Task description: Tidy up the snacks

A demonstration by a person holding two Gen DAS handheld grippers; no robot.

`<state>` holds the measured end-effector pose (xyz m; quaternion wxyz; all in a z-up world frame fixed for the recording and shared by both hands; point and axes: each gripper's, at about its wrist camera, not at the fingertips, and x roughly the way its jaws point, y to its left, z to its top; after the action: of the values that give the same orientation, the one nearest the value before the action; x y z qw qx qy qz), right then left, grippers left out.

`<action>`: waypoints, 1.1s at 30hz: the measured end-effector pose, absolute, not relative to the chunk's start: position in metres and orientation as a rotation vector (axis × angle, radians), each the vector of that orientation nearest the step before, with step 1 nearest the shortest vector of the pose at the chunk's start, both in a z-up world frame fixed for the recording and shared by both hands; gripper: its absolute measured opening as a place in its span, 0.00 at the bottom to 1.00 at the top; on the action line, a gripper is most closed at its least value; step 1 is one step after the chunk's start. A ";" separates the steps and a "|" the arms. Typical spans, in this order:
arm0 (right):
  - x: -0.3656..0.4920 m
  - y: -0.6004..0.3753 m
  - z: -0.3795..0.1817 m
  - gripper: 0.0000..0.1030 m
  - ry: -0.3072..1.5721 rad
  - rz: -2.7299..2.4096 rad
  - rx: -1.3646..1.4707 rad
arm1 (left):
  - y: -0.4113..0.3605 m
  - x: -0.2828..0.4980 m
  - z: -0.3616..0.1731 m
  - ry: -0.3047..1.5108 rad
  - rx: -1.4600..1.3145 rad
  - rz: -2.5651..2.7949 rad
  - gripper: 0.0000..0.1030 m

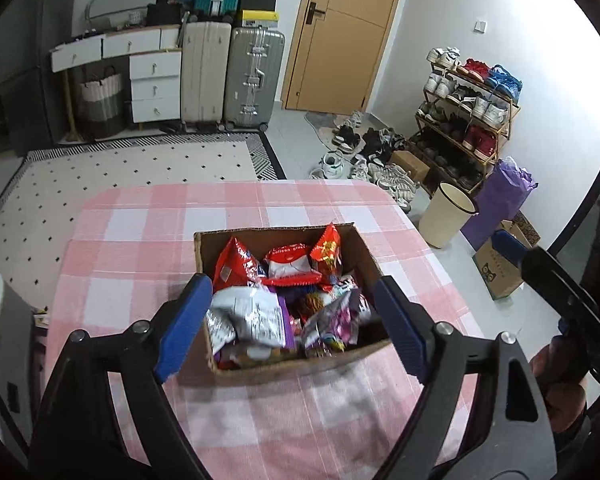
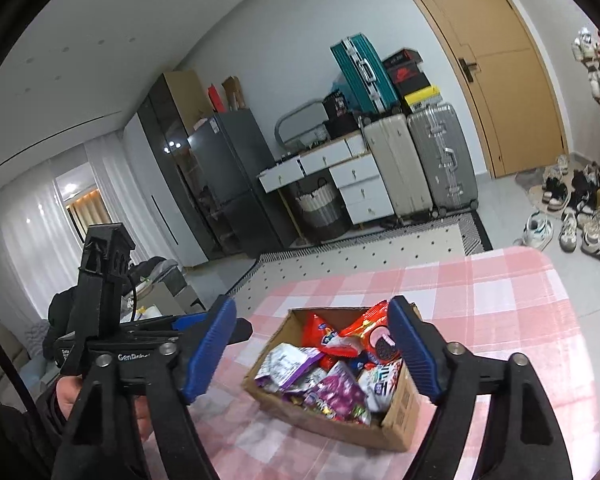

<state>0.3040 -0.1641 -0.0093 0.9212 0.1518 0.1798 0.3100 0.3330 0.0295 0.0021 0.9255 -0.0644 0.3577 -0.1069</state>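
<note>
Left hand-held gripper (image 1: 290, 324): blue fingers spread wide, holding nothing, poised over near end of cardboard box (image 1: 364, 256). Right hand-held gripper (image 2: 314, 350): likewise released and empty, raised beside box. Box centred on pink-checked worktop (image 1: 148, 264), open top, packed with snack packets (image 1: 244, 316); red packs at far end, purple and silver ones nearer. Wide jaws judged ready for picking a packet. Worktop around box bare, so nothing obstructing approach. Beyond: bin (image 1: 446, 216), shoe rack (image 1: 466, 120), suitcases (image 1: 252, 76).
</note>
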 end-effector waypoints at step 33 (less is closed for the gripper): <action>0.159 -0.148 -0.067 0.97 0.272 0.484 0.095 | 0.081 0.145 -0.031 0.313 -0.088 0.097 0.99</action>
<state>0.1595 -0.1484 -0.0668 0.9606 0.0469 0.1341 0.2388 0.1451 0.0815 -0.0311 0.9857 -0.0436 0.1557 0.0483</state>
